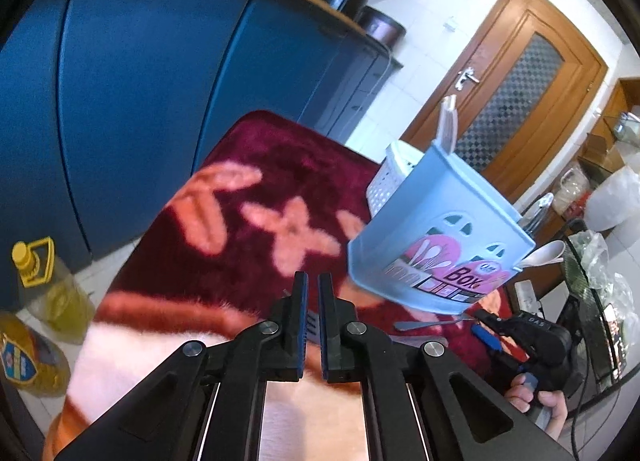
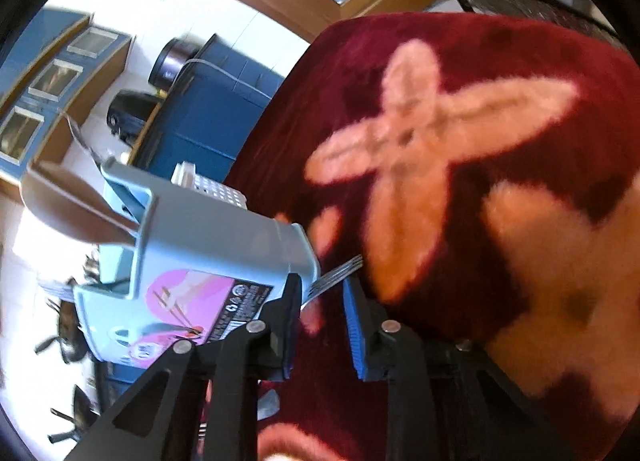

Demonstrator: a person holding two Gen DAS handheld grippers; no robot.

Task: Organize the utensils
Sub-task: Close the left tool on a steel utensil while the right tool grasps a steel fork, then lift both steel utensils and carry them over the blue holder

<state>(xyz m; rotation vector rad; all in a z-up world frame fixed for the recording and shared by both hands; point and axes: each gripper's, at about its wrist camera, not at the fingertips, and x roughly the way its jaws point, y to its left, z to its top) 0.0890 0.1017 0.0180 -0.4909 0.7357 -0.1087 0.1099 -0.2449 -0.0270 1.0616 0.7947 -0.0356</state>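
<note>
On the red rug [image 1: 248, 189], a blue utensil holder [image 1: 436, 229] (fork [image 2: 336, 275] beside it).

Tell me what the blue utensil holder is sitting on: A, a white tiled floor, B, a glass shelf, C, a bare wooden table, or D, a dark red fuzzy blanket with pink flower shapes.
D: the blue utensil holder stands on the dark red fuzzy blanket with pink flower shapes, which spreads under it in both wrist views.
</note>
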